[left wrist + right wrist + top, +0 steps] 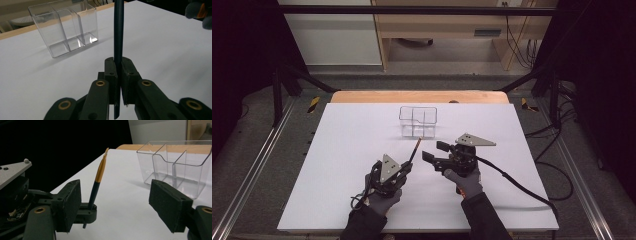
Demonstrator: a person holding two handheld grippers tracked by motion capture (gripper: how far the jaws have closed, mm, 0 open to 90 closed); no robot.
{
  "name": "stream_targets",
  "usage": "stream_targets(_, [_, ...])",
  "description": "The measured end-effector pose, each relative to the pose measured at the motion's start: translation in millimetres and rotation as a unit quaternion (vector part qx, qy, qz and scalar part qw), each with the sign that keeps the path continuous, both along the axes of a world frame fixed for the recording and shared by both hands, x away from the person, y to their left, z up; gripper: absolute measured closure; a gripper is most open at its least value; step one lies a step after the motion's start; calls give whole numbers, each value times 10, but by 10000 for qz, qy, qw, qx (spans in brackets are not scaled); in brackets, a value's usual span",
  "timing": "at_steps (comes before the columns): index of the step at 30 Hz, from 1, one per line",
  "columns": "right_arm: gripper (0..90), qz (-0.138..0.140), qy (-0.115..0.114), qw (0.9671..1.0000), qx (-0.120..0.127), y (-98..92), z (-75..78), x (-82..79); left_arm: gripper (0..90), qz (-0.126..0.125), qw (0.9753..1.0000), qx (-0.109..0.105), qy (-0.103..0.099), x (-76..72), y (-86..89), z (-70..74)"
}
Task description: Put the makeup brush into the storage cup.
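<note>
The left gripper (404, 169) has its jaws pinched tight on the dark handle of a thin brush (415, 150), whose gold band and pale tip point up and away toward a clear plastic organizer (417, 121). That divided holder stands on the white table (342, 165), well apart from both grippers. The right gripper (435, 151) hovers just beside the brush, jaws spread wide.

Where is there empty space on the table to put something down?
The white table is bare left of the clear organizer and left gripper, and right of the right gripper. It is crowded in the middle, around the grippers, paintbrush and organizer.
</note>
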State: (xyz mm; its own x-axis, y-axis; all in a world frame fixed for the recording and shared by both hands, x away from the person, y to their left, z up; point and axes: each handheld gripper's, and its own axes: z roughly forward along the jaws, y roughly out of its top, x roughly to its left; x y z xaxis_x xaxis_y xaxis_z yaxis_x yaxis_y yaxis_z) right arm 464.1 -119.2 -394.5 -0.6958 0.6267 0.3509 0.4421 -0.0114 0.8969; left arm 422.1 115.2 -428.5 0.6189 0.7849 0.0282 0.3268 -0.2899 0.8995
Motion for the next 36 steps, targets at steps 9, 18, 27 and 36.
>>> stream_targets(9, [294, -120, 83, 9995, 274, 62, -56, 7, 836, 26, 10000, -3, 57, 14, -88, -11])
stream_targets(18, [345, -278, 185, 9982, 498, 132, -132, 24, 836, 48, 9999, -43, 94, 1, -126, -13])
stream_targets(27, [436, -382, 256, 9969, 641, 184, -190, 18, 836, 62, 9999, -15, 156, -11, -173, -63])
stream_targets(36, [576, -464, 410, 9946, 834, 240, -262, 34, 836, 119, 9998, -52, 179, -8, -157, -63])
